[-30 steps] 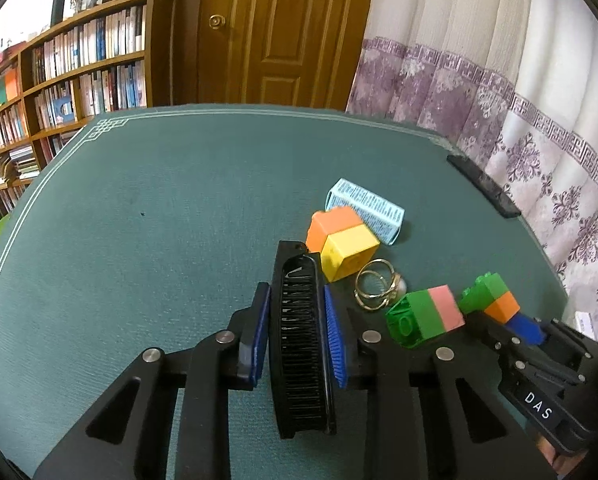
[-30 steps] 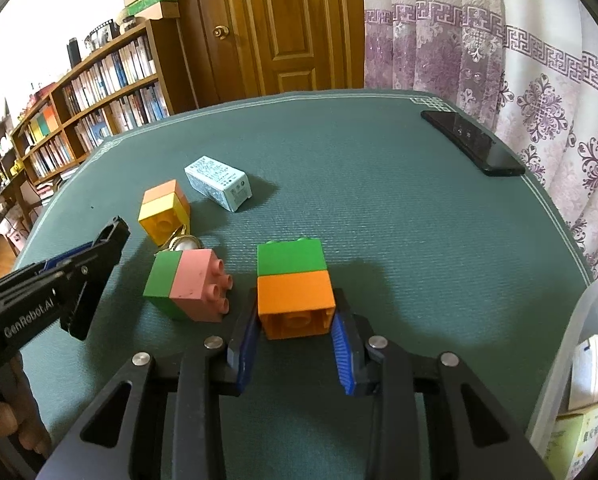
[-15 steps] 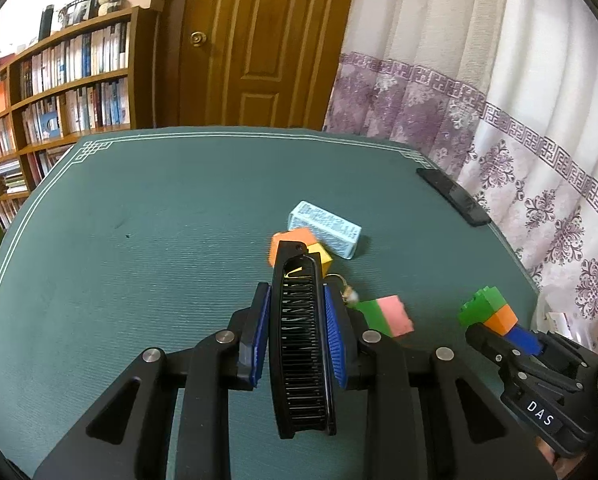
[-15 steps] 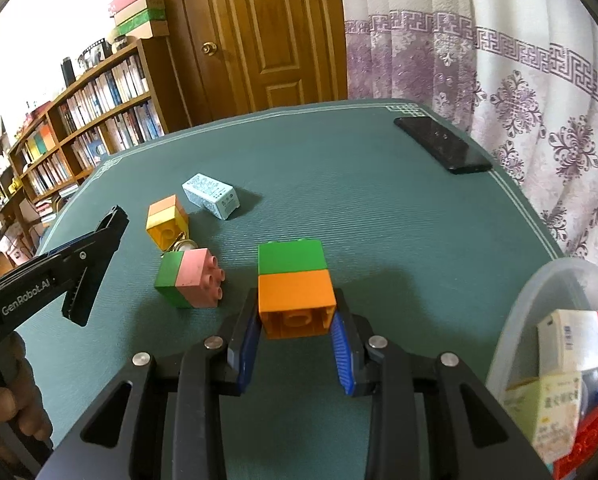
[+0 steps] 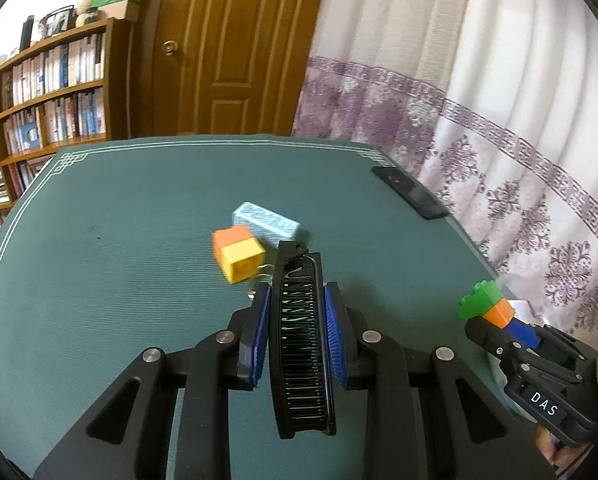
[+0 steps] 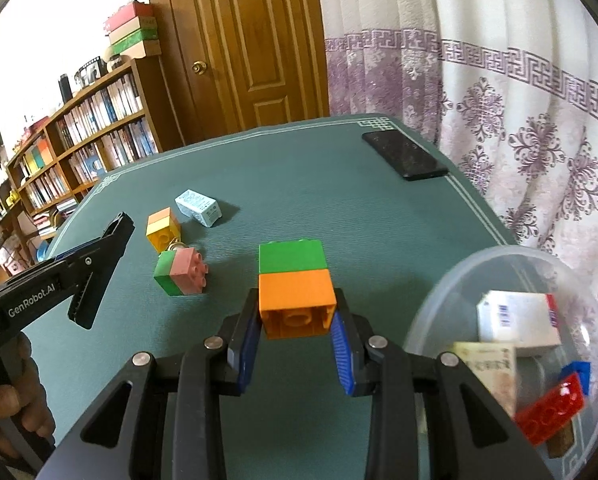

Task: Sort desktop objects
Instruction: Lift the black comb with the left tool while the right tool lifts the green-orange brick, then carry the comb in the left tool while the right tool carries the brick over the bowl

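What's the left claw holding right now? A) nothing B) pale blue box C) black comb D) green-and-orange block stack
C: in the left wrist view the left claw has its blue pads pressed on both sides of the black comb. The green-and-orange block stack sits in the right claw, and the pale blue box lies on the table.
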A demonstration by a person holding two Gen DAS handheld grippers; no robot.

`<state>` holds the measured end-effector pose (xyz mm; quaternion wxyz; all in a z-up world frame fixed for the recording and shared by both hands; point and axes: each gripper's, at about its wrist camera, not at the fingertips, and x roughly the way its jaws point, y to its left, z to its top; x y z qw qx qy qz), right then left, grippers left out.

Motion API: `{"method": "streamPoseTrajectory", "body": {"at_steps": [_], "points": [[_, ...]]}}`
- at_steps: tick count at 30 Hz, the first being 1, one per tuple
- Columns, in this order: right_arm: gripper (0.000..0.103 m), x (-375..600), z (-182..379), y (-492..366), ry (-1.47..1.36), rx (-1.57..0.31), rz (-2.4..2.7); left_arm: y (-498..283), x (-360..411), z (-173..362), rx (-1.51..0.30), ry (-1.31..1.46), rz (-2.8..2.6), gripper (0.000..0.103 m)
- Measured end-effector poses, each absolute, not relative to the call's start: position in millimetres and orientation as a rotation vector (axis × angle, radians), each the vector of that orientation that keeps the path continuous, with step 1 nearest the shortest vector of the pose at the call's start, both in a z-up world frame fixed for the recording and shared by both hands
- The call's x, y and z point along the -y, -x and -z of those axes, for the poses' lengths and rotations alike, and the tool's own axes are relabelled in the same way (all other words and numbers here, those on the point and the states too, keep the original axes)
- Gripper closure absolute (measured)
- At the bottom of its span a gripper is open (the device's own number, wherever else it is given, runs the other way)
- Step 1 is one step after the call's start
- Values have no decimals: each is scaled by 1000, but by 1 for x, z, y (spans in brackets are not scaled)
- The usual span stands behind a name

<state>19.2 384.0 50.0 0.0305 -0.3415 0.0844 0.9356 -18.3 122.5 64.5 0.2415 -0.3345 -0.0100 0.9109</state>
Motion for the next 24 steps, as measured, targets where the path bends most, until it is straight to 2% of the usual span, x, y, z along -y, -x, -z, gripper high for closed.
{"method": "streamPoseTrajectory", "body": {"at_steps": [24], "points": [[67, -477, -53, -90, 952, -374, -2752, -37, -222, -85, -125, 860, -2289, 75]]}}
